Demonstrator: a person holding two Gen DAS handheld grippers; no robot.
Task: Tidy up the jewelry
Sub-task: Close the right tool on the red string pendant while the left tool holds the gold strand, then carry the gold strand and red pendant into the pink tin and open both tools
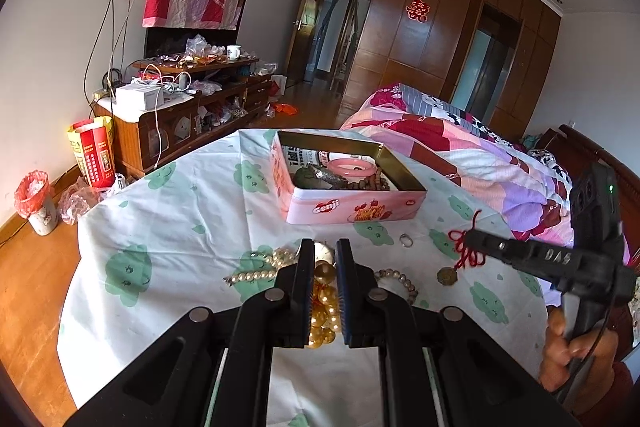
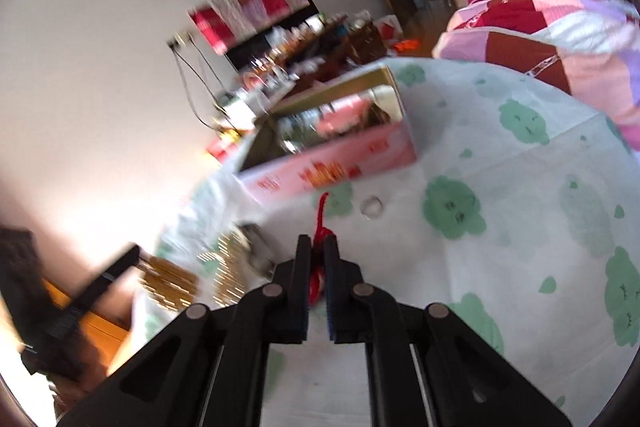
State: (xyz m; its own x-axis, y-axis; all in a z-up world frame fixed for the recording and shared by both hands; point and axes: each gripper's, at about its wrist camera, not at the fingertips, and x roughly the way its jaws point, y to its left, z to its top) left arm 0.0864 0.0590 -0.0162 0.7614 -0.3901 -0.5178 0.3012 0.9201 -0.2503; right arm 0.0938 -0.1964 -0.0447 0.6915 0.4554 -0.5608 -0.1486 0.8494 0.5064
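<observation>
Gold bead strand [image 1: 324,311] sits pinched in left gripper [image 1: 325,255] jaws; right gripper [image 2: 317,247] jaws clamp red knot cord [image 2: 320,215], whose dangling coin charm [image 1: 447,275] may snag on the tin [image 1: 356,205] rim.

Patchwork quilt [image 1: 460,147] beside cluttered TV cabinet [image 1: 180,115], red-bagged bin [image 1: 36,203] on floor.

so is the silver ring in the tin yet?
No, the ring lies on the cloth in front of the tin, not inside it.
</observation>
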